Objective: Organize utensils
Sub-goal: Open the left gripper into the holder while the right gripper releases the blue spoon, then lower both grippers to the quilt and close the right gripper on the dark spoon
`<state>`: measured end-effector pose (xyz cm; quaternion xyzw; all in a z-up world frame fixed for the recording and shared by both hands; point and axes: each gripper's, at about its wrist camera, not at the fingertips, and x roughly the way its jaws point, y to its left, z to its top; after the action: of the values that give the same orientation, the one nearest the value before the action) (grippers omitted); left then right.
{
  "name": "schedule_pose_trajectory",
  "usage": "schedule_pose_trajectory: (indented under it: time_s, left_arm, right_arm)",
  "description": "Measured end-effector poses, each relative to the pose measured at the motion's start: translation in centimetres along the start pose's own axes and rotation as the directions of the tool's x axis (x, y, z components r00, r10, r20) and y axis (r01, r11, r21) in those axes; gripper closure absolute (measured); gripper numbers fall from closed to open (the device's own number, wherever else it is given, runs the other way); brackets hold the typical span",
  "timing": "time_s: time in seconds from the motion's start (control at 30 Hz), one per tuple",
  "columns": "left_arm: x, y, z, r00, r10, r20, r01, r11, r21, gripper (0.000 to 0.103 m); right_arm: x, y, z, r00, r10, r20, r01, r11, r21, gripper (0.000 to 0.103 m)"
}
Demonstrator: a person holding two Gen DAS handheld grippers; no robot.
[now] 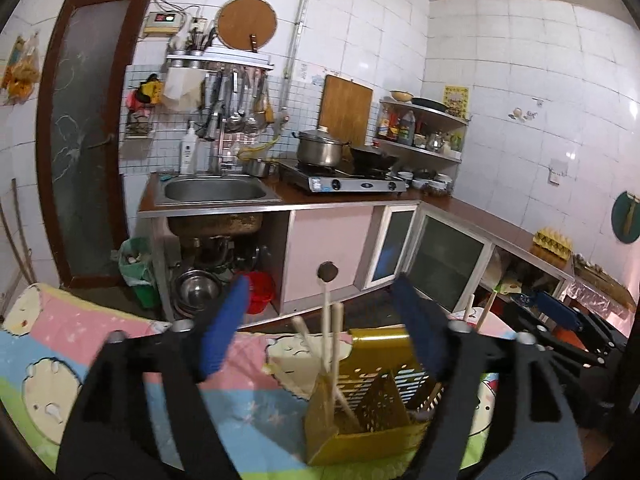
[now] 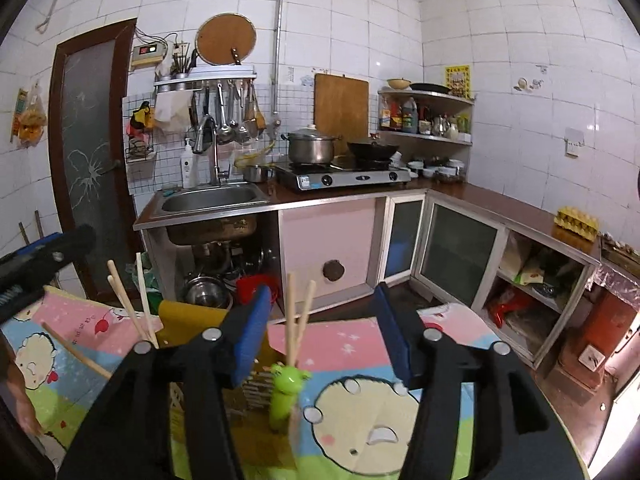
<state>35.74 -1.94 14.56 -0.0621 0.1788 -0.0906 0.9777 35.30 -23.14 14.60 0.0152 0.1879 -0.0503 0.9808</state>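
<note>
- Step in hand, as I judge it: the release. Both tools stand over the yellow perforated plastic utensil holder (image 1: 372,412) with chopsticks already upright inside it, so the drop looks done for this pair.
- The left hand-held gripper (image 1: 324,328) has its blue pads spread wide. The pale wooden chopsticks (image 1: 332,344) rise between them, but neither pad presses on the sticks.
- The right hand-held gripper (image 2: 320,332) is likewise parted. A pair of chopsticks joined by a green frog-shaped plastic trainer clip (image 2: 286,392) stands between its pads, free of both.
- One loose wooden chopstick (image 2: 76,350) lies flat on the cartoon-printed pastel cloth (image 2: 360,400) covering the tabletop, left of the holder in the right wrist view. It seems the likeliest thing left to collect.
- Next move, in my view: lift each tool straight up clear of the stick tips before swinging sideways, then bring one down to the lying chopstick with its pads across the shaft.
- Edges: the holder's inner dividers and rim are close under the pads, and the leaning sticks could be knocked by a sideways pull.
- Room: the cloth is bare to the right of the holder. The far tabletop edge drops to the floor before the pink cabinet doors (image 1: 328,240), well apart.
</note>
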Motion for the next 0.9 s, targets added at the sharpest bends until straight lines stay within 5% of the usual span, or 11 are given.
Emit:
schedule_pose_trajectory:
  time_s: [0.13,0.63,0.9]
  left_arm:
    - [-2.4,1.0,-0.3,1.0,0.027,-0.011,-0.027,1.0,-0.007,0.006]
    - [-7.9,5.9,-8.1,0.978,0.117,-0.175,-0.126,0.991,-0.038,0.005]
    - [-7.5,8.2,-14.1,0.924,0.199,-0.325,-0.203,0.979,0.02,0.005]
  right_arm:
    - [-2.2,-1.2,-1.1,0.999,-0.008,-0.035,0.008,1.0,0.005,0.04]
    - [-7.7,0.3,-12.3,0.981,-0.017,-0.196,0.024,0.999,0.031,0.032]
    - [-7.9,3.8,-17.0,0.953,-0.015,-0.301,0.02,1.0,0.015,0.029]
